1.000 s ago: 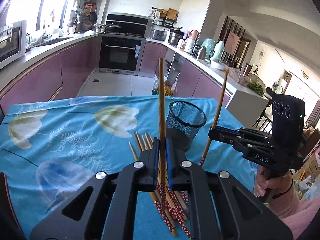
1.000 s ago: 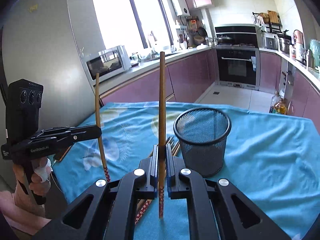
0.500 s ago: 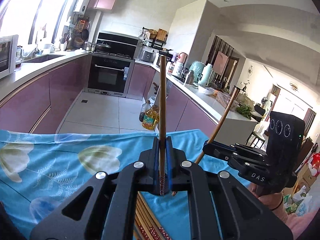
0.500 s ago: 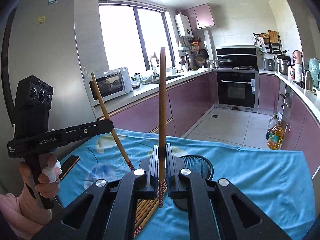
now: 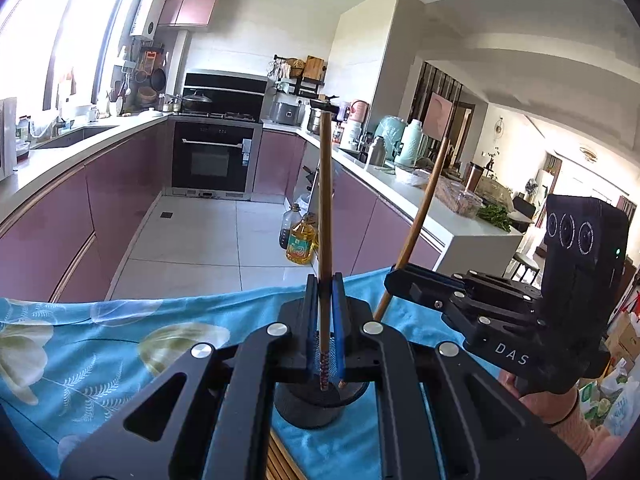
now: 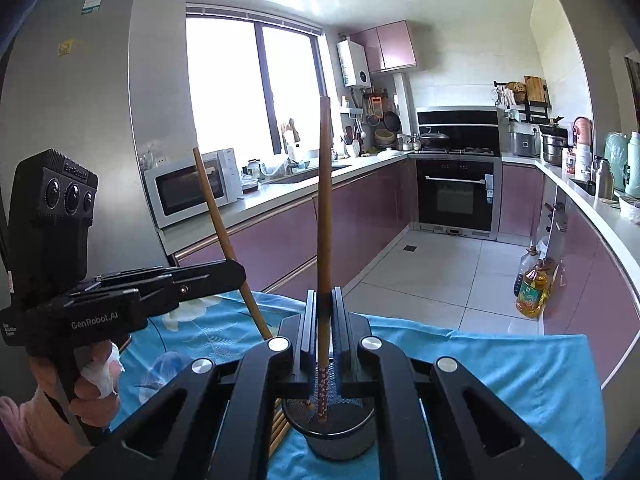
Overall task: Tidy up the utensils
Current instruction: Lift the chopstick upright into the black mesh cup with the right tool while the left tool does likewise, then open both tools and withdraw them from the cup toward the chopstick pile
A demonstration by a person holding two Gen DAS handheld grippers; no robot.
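My left gripper [image 5: 322, 312] is shut on a brown chopstick [image 5: 325, 200] held upright, its patterned tip just inside the black mesh cup [image 5: 310, 404] below. My right gripper [image 6: 322, 320] is shut on a second chopstick [image 6: 323, 208], also upright, its tip inside the same mesh cup [image 6: 338, 432]. In the left wrist view the right gripper [image 5: 394, 276] shows at right with its chopstick [image 5: 420, 224] slanting into the cup. In the right wrist view the left gripper [image 6: 236, 274] shows at left with its chopstick [image 6: 222, 232]. More chopsticks [image 6: 278, 428] lie on the cloth beside the cup.
The table carries a blue flowered cloth [image 5: 80, 344]. Beyond its far edge lie the tiled kitchen floor, purple cabinets [image 6: 280, 240], an oven [image 5: 214, 160] and an oil bottle [image 5: 300, 240]. A dark flat object [image 6: 125, 342] lies near the left hand.
Both grippers have lifted their chopsticks, moved over the mesh cup and lowered the tips into it. The views have tilted up toward the kitchen.
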